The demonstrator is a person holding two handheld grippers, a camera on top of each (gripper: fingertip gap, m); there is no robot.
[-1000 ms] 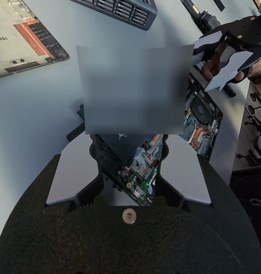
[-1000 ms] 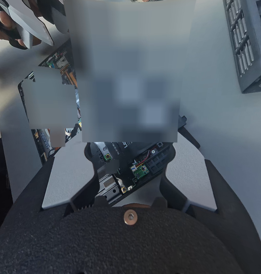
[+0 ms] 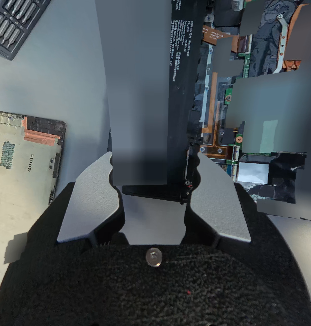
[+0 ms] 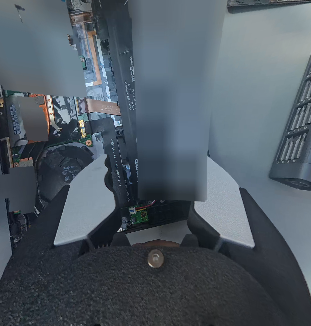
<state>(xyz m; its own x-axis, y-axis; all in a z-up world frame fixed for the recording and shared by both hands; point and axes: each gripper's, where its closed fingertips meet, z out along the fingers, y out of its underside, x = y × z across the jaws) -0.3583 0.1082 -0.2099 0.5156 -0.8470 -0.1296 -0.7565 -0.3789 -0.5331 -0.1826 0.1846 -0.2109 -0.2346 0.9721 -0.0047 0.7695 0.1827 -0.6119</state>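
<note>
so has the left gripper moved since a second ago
Yes. The left gripper has closed in on the opened laptop; the screwdriver bit case now sits far left.

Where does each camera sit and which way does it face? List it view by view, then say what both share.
Left wrist view: on the left gripper, looking forward and down between its open fingers at one end of the opened laptop; a detached bottom cover lies to its left.
Right wrist view: on the right gripper, looking down between open fingers at the laptop's end beside the fan.
Shared: the laptop's long black battery and the screwdriver bit case.
</note>
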